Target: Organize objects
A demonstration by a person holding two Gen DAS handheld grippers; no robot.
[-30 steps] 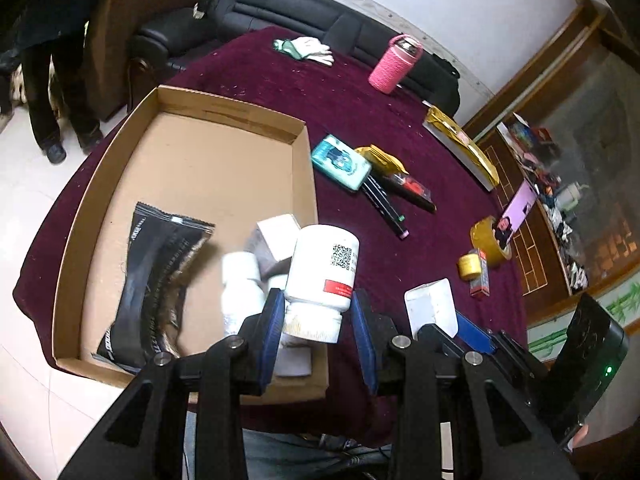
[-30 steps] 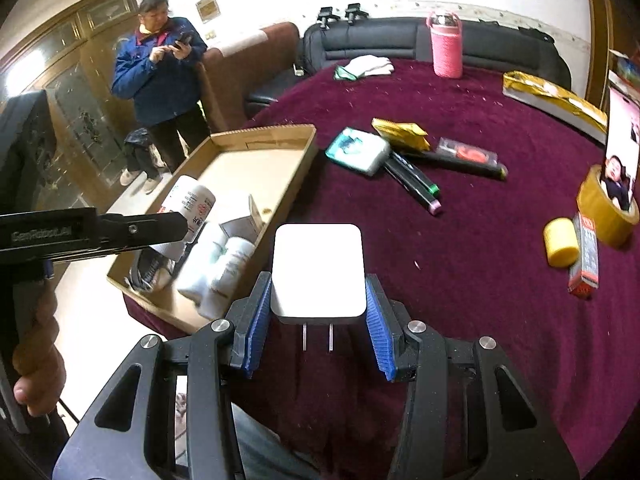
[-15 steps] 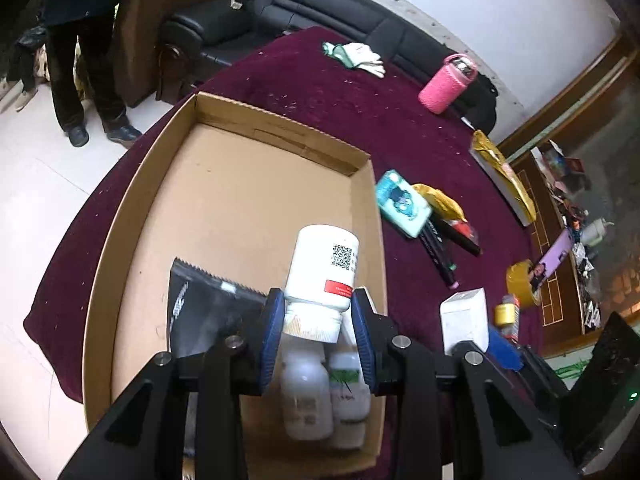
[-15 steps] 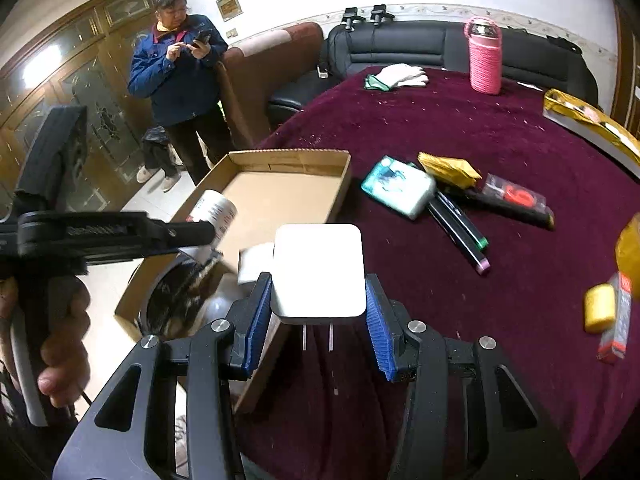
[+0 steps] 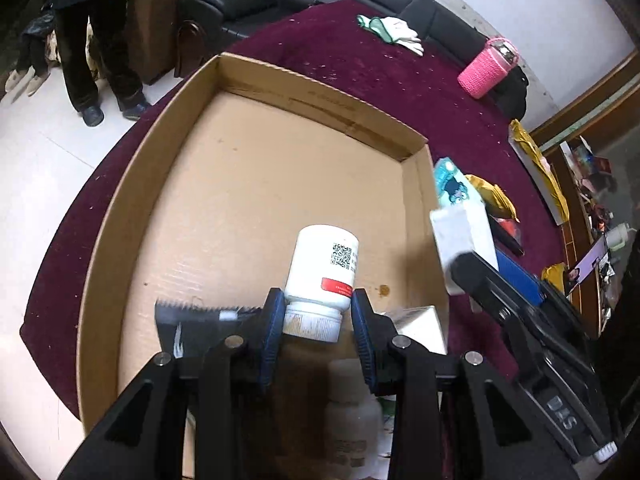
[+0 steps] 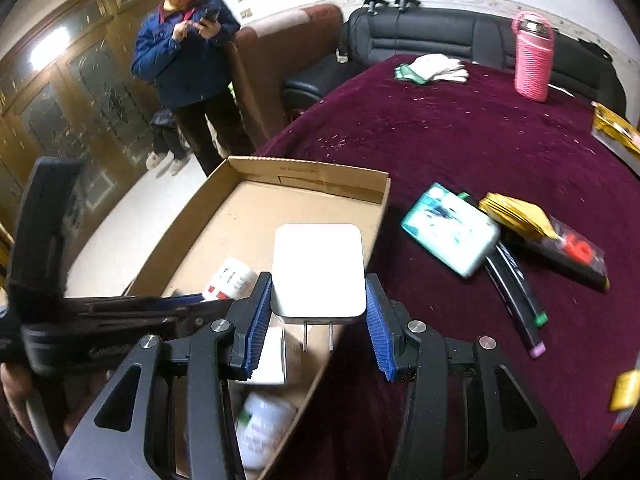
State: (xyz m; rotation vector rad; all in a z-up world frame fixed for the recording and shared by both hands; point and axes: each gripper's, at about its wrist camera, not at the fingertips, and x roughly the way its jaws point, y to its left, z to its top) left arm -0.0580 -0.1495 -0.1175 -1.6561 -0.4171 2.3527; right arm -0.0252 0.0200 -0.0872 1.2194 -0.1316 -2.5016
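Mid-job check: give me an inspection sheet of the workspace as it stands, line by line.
Surface: round table under maroon cloth, speckled with crumbs.
Job's things: cardboard box holds bottles, black pouch.
Clutter: tissue pack, markers, pink bottle, gloves.
Grippers: left gripper clamps white bottle over box; right gripper clamps white charger.
Cables: nothing seen.
Surroundings: bystander on phone, black sofa.
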